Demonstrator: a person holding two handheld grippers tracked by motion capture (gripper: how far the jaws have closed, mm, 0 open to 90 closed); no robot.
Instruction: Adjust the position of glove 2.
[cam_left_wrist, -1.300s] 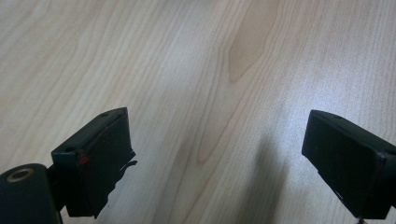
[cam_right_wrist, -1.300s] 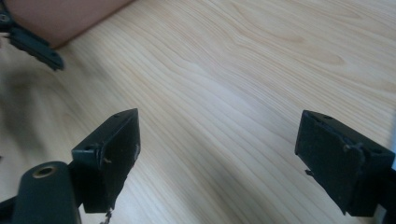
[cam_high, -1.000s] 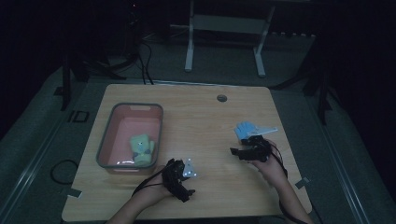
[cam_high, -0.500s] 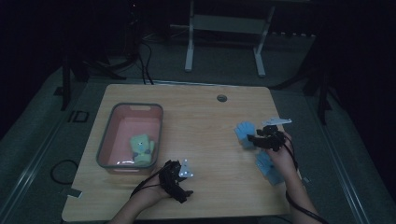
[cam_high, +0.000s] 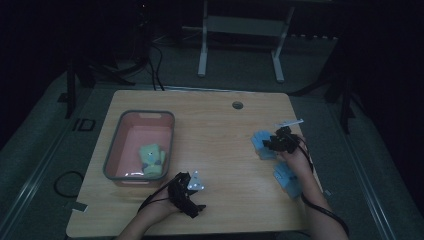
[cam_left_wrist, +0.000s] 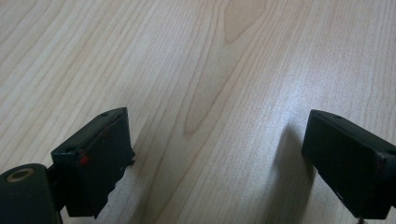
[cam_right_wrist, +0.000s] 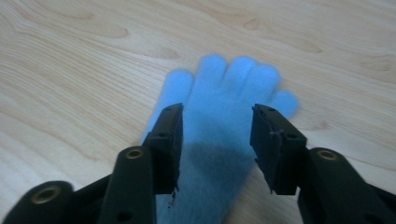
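The right gripper (cam_right_wrist: 215, 140) has its jaws apart, straddling a fuzzy light-blue knit glove (cam_right_wrist: 219, 116) lying flat on the pale wooden table (cam_high: 220, 125). Two blue gloves total (second blue glove (cam_high: 286, 177) sits by the wrist). One green glove (cam_high: 151, 158) is in the one pink plastic bin (cam_high: 127, 120). The left gripper (cam_left_wrist: 219, 154) hangs wide open over bare wood.

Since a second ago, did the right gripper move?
Yes. The right gripper has gone toward the table's far edge, leaving one blue glove nearer the person; it now sits over another blue glove.
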